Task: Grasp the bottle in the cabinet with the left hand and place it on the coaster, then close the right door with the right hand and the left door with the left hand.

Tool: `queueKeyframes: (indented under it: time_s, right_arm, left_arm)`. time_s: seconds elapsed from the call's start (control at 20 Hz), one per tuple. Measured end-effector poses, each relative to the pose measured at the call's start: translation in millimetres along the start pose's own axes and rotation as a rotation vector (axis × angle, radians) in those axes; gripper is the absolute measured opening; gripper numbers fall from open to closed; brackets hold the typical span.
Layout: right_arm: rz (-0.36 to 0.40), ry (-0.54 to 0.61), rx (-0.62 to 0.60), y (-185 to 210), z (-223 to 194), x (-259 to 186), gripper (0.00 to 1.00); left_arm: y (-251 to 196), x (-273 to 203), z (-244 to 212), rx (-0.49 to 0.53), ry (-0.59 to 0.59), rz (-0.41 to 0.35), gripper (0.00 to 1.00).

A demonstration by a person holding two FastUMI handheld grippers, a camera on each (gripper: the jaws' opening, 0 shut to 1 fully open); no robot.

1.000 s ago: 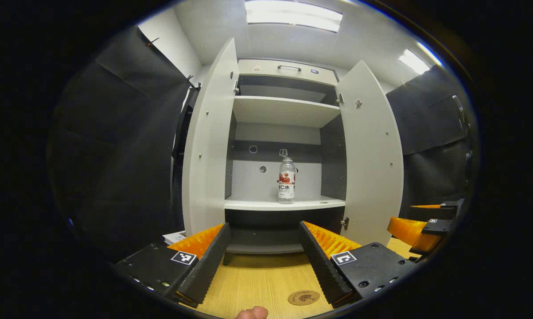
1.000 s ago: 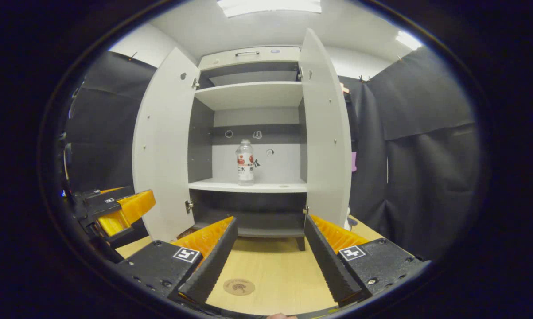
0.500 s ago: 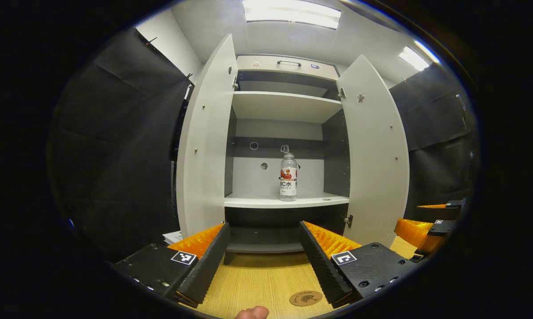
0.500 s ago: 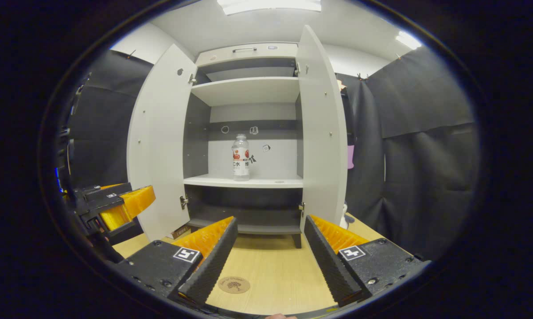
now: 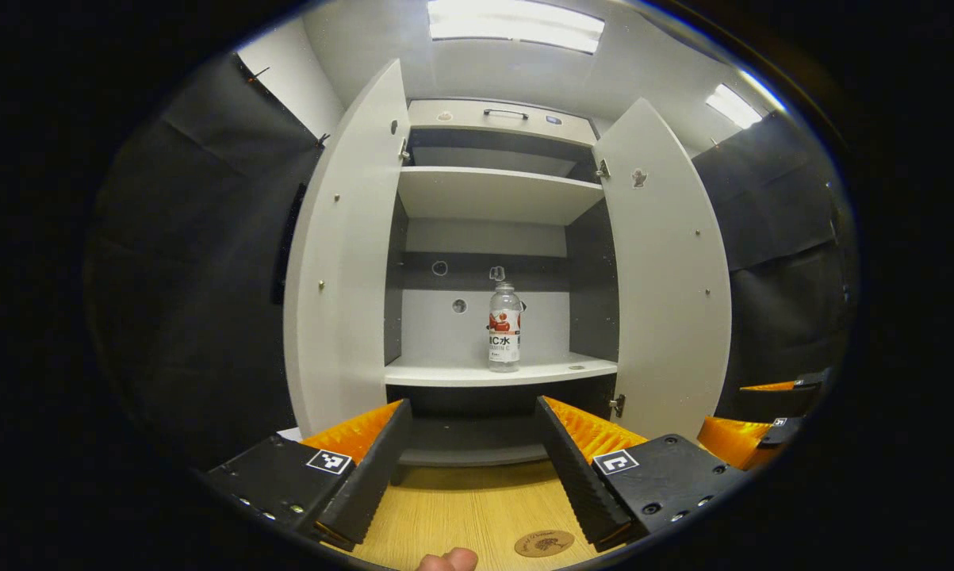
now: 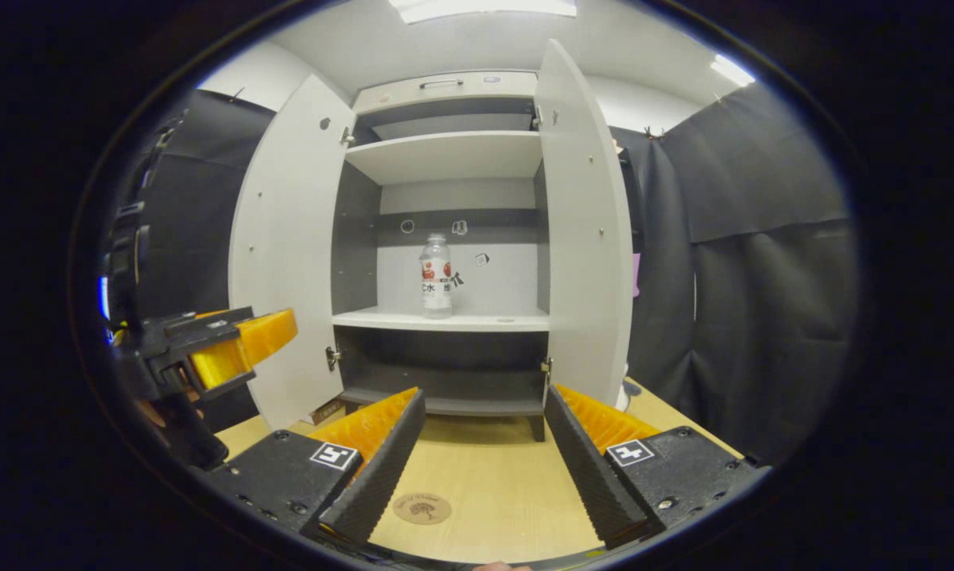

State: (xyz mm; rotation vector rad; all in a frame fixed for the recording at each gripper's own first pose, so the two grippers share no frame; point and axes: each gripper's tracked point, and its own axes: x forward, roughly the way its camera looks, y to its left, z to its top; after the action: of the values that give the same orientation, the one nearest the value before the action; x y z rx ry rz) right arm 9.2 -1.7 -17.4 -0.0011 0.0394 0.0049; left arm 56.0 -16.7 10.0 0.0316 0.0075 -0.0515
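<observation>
In the left gripper view the left gripper (image 5: 470, 468) sits at the bottom of the frame with its fingers spread wide and nothing between them. The bottle (image 5: 504, 328) stands upright on the cabinet (image 5: 492, 119) shelf at frame centre, between the open left door (image 5: 342, 262) and right door (image 5: 667, 270). The coaster (image 5: 544, 543) lies on the table (image 5: 461, 515) at bottom centre. The right gripper (image 6: 483, 464) is likewise wide open and holds nothing

Bottle (image 5: 504, 327) on shelf (image 5: 445, 370); coaster (image 5: 544, 543) on table (image 5: 461, 515)
</observation>
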Motion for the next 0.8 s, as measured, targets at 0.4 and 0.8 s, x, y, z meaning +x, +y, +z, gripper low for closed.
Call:
queueKeyframes:
  time_s: [0.4, 0.8]
  right_arm:
    - [-0.021, 0.011, 0.012, -3.9, -4.2, -7.9, 0.99]
    - [-0.109, 0.023, 0.021, -30.1, 2.4, -11.0, 0.99]
  left_arm:
    - [-32.9, 102.3, 28.3, -0.014, -0.015, -0.119, 0.94]
    - [-33.6, 241.2, 32.5, 0.059, 0.016, -0.131, 0.95]
